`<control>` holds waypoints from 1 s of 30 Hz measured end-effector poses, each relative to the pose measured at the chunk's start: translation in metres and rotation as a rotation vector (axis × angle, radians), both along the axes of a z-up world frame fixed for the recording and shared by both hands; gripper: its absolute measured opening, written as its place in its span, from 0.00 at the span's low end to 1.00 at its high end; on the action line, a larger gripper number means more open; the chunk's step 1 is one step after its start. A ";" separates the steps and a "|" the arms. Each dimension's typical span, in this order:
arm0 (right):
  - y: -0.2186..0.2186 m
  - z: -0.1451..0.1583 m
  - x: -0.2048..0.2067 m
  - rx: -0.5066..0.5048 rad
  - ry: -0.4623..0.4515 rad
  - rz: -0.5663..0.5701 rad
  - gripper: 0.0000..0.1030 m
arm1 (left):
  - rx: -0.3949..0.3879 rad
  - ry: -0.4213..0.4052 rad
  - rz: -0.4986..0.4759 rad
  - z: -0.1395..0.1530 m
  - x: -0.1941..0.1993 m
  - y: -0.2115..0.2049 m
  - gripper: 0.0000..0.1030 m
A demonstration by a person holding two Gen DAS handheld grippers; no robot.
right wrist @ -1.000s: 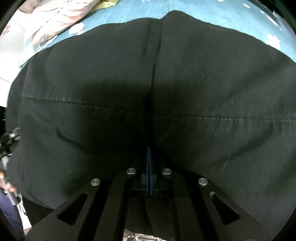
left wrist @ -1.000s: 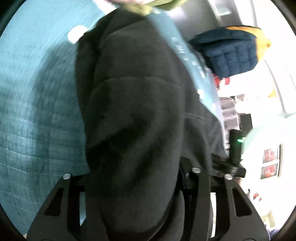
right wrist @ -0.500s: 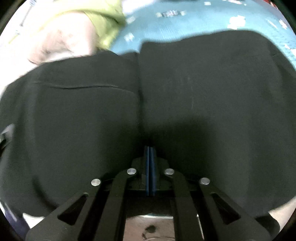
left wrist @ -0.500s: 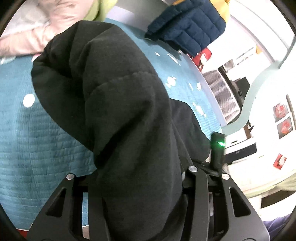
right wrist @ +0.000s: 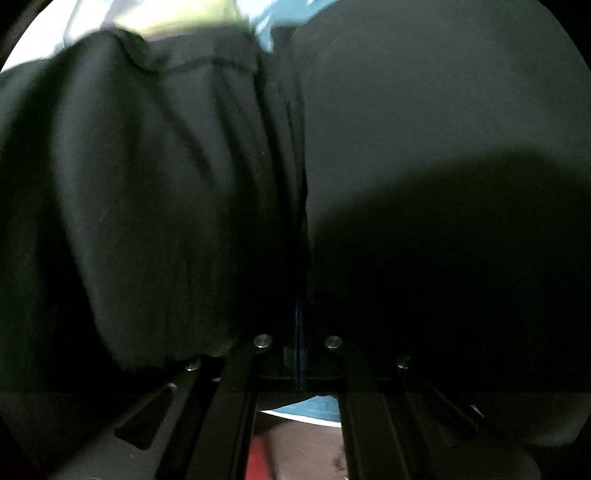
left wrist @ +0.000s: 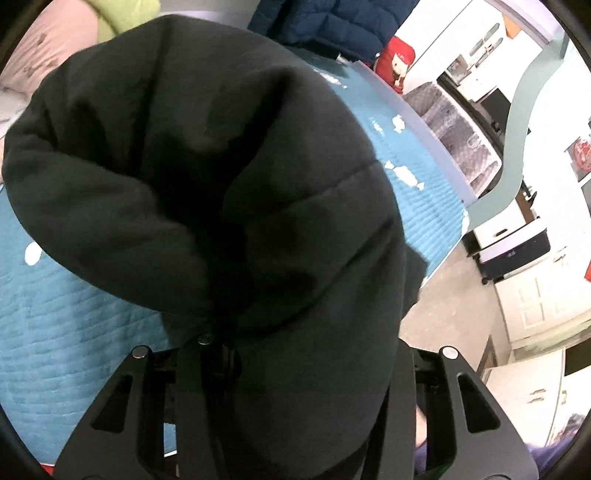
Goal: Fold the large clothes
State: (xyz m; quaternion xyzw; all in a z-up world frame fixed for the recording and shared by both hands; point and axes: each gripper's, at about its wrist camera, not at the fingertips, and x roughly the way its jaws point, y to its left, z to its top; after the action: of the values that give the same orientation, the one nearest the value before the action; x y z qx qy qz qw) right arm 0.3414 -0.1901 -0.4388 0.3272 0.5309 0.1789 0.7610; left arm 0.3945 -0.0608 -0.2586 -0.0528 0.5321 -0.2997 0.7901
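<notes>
Black garment [left wrist: 229, 177]: soft matt fleece. Teal bedspread [left wrist: 55, 332]: quilted cloth.

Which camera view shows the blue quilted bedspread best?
The left wrist view: the blue quilted bedspread spreads wide around the black garment. The right wrist view gives only small slivers of it, since the garment fills nearly everything.

A bed [left wrist: 66, 332] with a teal quilted cover carries everything. At its far left lie a pink garment [left wrist: 44, 62] and a green one [left wrist: 125, 14]; a navy padded jacket [left wrist: 332, 26] lies at its far edge.
</notes>
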 end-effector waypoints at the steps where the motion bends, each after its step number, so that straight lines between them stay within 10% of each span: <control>1: -0.009 0.006 -0.008 0.010 -0.026 -0.023 0.00 | 0.000 -0.004 -0.011 0.002 0.004 -0.006 0.41; 8: -0.062 0.096 -0.098 -0.234 -0.406 -0.196 0.13 | 0.137 0.053 -0.154 0.010 0.026 -0.070 0.41; 12: -0.050 0.123 -0.140 -0.314 -0.583 -0.208 0.64 | 0.175 0.103 -0.183 0.013 0.044 -0.077 0.41; 16: -0.008 0.150 -0.150 -0.452 -0.742 -0.117 0.81 | 0.208 0.130 -0.198 0.013 0.053 -0.084 0.41; 22: 0.031 0.151 -0.095 -0.511 -0.795 -0.127 0.91 | 0.257 0.132 -0.219 0.018 0.053 -0.106 0.41; 30: 0.003 0.124 -0.035 -0.437 -0.601 -0.201 0.83 | 0.304 0.127 -0.252 0.010 0.049 -0.142 0.41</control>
State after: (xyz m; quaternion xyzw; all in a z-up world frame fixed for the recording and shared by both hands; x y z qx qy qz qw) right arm 0.3066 -0.1867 -0.3146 0.1409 0.2750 0.0740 0.9482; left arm 0.4440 -0.2024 -0.2482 0.1152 0.6225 -0.3085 0.7100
